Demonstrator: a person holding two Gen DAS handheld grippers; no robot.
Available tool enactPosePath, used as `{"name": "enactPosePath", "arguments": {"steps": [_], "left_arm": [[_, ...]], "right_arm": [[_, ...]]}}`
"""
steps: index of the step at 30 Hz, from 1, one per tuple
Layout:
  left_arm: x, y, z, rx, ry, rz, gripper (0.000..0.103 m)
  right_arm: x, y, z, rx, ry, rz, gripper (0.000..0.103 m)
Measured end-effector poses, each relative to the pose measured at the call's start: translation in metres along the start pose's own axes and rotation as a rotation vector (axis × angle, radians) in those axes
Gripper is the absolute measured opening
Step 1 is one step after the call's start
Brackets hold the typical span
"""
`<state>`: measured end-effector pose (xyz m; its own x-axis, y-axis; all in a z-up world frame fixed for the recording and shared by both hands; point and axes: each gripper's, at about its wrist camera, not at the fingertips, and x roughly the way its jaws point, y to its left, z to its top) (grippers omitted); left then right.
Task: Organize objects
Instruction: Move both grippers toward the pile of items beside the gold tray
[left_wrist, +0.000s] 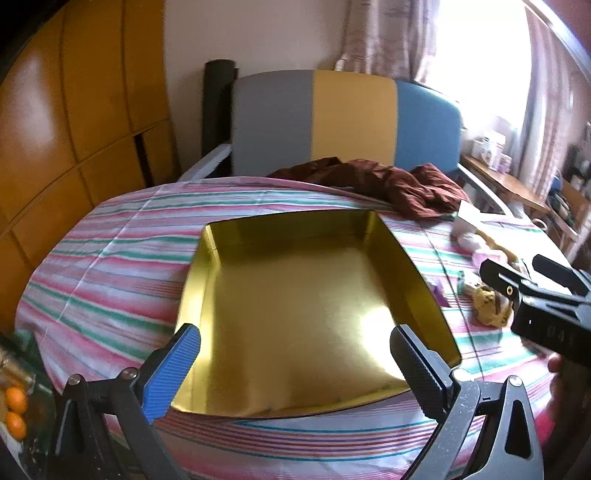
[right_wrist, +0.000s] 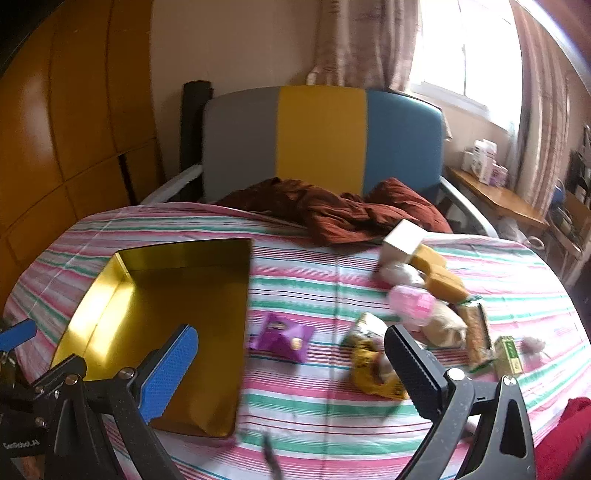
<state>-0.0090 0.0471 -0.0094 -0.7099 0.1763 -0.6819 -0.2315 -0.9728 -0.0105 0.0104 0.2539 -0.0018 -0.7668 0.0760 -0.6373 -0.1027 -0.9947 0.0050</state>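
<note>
Gold tray (right_wrist: 162, 328) lies left on the striped cloth (right_wrist: 314, 291), snacks (right_wrist: 424, 314) right; left gripper (left_wrist: 295, 365) and right gripper (right_wrist: 291, 365) both gape, released.

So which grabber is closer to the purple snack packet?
Right. The right gripper hangs just above the purple packet, jaws open. The left gripper is over the gold tray, off to the packet's left.

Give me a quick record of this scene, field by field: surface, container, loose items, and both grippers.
surface: striped tablecloth
container: gold tray, nothing in it
loose items: purple packet, yellow packet, pink item, white box, all right of the tray
cloth: brown, crumpled, far edge
left gripper: open, over tray
right gripper: open, holding nothing
</note>
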Motion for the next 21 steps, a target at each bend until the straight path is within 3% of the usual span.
{"name": "enactPosePath", "arguments": {"steps": [6,11,15,21], "left_arm": [[0.007,-0.020,0.002,0.057,0.016,-0.099,0.103],[0.009,-0.042,0.011,0.117,-0.002,-0.183,0.103],[0.014,-0.066,0.021,0.186,0.000,-0.256,0.103],[0.031,-0.110,0.031,0.337,0.013,-0.304,0.103]], "right_arm": [[0.002,-0.037,-0.002,0.034,0.054,-0.016,0.103],[0.000,-0.084,-0.007,0.055,0.157,-0.015,0.103],[-0.003,-0.118,-0.015,0.052,0.230,-0.038,0.103],[-0.011,-0.164,-0.029,0.061,0.298,-0.086,0.103]]}}
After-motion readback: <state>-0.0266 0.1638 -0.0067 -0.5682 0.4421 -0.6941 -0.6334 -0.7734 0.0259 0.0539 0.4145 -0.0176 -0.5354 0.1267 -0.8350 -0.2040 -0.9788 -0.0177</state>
